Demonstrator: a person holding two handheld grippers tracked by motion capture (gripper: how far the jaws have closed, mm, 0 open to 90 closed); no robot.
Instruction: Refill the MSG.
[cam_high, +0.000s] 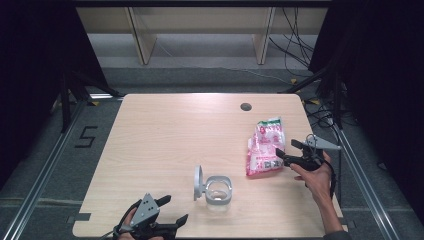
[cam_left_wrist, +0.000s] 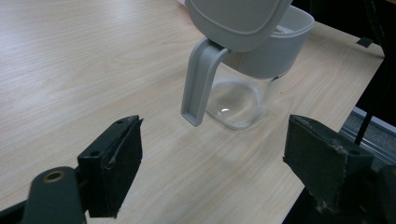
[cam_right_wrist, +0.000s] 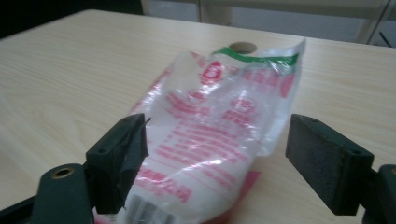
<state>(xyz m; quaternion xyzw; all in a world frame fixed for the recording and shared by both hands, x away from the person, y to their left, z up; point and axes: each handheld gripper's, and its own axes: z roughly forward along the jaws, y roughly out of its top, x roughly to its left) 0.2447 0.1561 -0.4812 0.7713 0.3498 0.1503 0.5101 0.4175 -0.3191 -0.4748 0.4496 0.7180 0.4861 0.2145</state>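
A clear container (cam_high: 218, 192) with a grey rim stands near the table's front middle, and its grey hinged lid (cam_high: 198, 182) is flipped up on the left side. My left gripper (cam_high: 174, 210) rests at the front left edge, open and pointing toward it. In the left gripper view the container (cam_left_wrist: 261, 60) stands just beyond the empty gap of the left gripper (cam_left_wrist: 215, 154). A pink and white plastic bag (cam_high: 265, 147) lies flat at the right. My right gripper (cam_high: 287, 148) is at its near right side, open. In the right gripper view the bag (cam_right_wrist: 219, 121) lies between the wide jaws of the right gripper (cam_right_wrist: 217, 154), with the right pad clear of it.
A round hole (cam_high: 245, 106) is cut in the light wooden table (cam_high: 160, 135) near its far edge. Cables and black stand legs (cam_high: 320, 80) lie on the floor at the right. Wooden furniture legs (cam_high: 140, 40) stand behind the table.
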